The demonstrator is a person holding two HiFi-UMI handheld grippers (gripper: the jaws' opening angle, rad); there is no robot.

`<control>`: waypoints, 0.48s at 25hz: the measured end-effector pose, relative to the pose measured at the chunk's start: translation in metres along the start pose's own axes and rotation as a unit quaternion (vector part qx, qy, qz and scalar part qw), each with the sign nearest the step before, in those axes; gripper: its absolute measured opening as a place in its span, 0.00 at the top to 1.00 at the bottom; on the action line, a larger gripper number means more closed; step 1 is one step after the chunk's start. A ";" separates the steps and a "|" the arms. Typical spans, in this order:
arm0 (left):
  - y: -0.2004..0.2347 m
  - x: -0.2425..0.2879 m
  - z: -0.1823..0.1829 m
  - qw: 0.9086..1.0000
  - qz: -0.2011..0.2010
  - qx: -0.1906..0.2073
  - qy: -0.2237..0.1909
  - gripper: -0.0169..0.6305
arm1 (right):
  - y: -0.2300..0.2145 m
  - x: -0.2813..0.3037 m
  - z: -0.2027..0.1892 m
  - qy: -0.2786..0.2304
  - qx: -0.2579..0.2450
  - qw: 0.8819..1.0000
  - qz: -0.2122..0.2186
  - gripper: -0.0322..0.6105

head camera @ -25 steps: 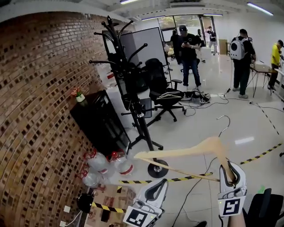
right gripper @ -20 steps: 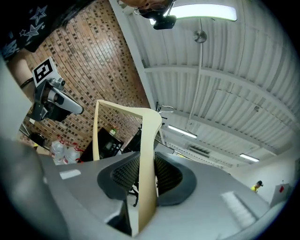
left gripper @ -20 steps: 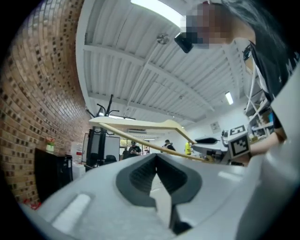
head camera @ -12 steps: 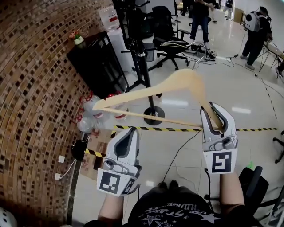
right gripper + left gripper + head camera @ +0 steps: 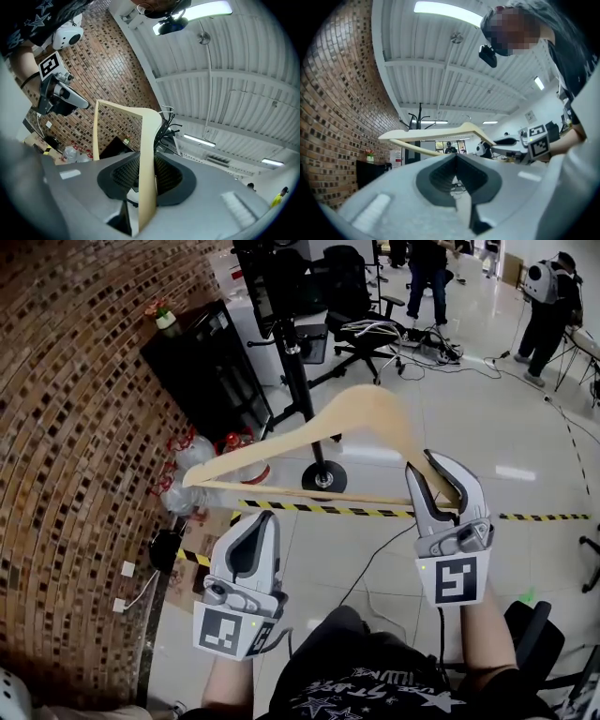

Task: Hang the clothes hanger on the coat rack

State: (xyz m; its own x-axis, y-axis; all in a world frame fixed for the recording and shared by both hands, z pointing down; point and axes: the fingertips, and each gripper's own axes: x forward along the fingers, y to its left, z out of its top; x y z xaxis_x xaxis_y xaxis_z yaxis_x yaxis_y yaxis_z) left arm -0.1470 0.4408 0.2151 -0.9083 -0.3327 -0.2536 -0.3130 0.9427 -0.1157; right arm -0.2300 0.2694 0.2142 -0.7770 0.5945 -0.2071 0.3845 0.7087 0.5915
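- The clothes hanger, of pale wood, is up in the air in front of the person, its lower bar roughly level and only its right end gripped.
- The right gripper has its jaws partly closed, clamped on the end of the hanger's right arm. The wood runs straight between the pads.
- The left gripper sits lower and to the left, clear of the hanger, its jaws together with nothing in them.
- The coat rack stands on the floor beyond the hanger, beside the brick wall.

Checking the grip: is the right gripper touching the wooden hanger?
Touching. The right gripper view shows the right gripper with jaws clamped on the wooden hanger.
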 end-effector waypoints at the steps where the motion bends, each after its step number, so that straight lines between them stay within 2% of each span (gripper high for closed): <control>1: -0.001 0.001 -0.002 1.000 0.003 -0.002 0.003 0.97 | 0.000 0.000 -0.003 0.003 -0.001 1.000 0.003 0.80; 5: -0.002 0.004 -0.005 1.000 0.005 -0.006 0.010 0.97 | 0.001 0.007 -0.005 0.001 -0.006 1.000 0.012 0.80; 12: 0.009 0.028 -0.006 1.000 0.001 0.000 -0.002 0.97 | -0.005 0.034 -0.007 -0.017 -0.013 1.000 0.015 0.80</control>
State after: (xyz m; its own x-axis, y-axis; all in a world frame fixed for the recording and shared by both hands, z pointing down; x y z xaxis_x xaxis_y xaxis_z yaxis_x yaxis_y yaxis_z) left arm -0.1774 0.4404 0.2126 -0.9081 -0.3301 -0.2577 -0.3105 0.9436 -0.1147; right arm -0.2620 0.2837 0.2098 -0.7479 0.6281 -0.2150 0.3944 0.6808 0.6172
